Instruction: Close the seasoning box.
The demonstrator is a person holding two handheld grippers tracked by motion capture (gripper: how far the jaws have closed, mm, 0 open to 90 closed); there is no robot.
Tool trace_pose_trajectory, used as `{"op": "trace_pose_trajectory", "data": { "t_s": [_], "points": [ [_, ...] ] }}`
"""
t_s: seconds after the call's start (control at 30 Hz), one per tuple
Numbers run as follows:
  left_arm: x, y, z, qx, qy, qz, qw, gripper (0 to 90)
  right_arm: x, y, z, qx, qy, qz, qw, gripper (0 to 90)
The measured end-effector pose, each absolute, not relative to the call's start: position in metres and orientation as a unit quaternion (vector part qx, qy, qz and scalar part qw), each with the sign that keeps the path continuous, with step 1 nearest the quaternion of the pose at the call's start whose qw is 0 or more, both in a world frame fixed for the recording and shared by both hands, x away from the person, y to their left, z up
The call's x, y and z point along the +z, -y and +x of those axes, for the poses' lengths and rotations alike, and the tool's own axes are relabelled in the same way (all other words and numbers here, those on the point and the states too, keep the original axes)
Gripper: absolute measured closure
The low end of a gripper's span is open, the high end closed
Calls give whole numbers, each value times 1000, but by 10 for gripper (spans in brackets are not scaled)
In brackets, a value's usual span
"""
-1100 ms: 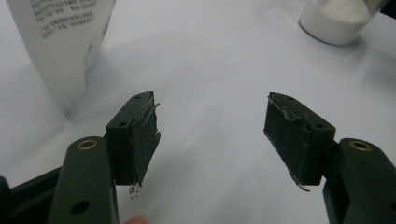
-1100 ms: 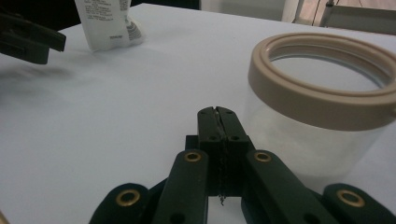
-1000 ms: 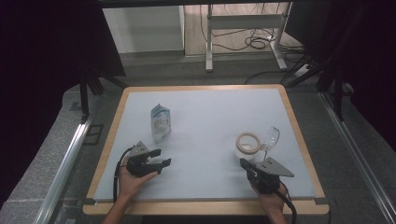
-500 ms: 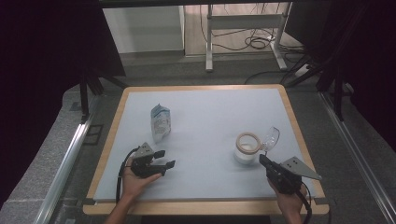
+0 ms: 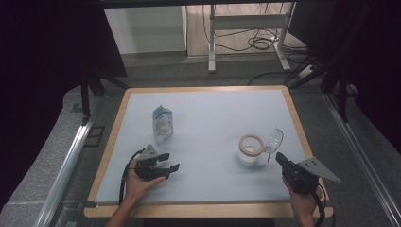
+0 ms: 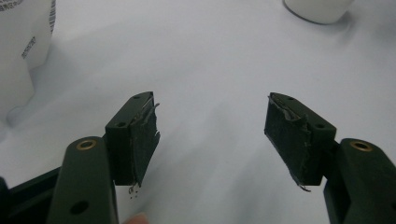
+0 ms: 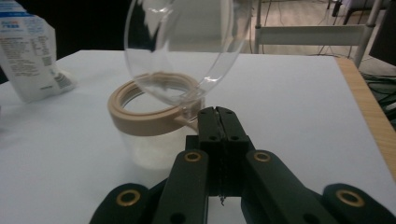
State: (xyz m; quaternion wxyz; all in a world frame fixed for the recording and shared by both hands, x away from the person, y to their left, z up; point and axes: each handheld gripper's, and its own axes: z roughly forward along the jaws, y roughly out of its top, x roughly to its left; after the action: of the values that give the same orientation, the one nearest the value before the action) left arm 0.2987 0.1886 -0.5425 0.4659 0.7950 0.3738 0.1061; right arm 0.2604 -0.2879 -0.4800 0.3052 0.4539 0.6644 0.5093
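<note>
1 clear glass jar w/ tan rim (image 5: 249,150), lid open, mid-right; 1 white printed pouch (image 5: 162,124) upper left. Left gripper (image 5: 171,163) jaws wide, empty; right gripper (image 5: 279,156) jaws closed, gripping nothing.

A grey floor (image 5: 227,71) is seen beyond the wood-edged table (image 5: 203,89). Cables (image 5: 257,43) are strewn under a white frame (image 5: 246,19). Both sides are kept dark.

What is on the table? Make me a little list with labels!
surface: white table with a wooden rim
jar: clear, tan ring on top, standing right of the middle
lid: clear dome, flipped open, tilted up
bag: white with blue print, upright, on the left
left gripper: open, nothing between the jaws
right gripper: shut, just behind the jar
</note>
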Motion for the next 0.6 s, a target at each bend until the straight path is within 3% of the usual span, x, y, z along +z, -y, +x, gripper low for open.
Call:
{"op": "trace_pose_trajectory", "data": {
  "t_s": [0.6],
  "points": [
    [-544,-185,298,102,-368,802,459,336,-476,292,278,507,-658,460,314,897]
  ]
}}
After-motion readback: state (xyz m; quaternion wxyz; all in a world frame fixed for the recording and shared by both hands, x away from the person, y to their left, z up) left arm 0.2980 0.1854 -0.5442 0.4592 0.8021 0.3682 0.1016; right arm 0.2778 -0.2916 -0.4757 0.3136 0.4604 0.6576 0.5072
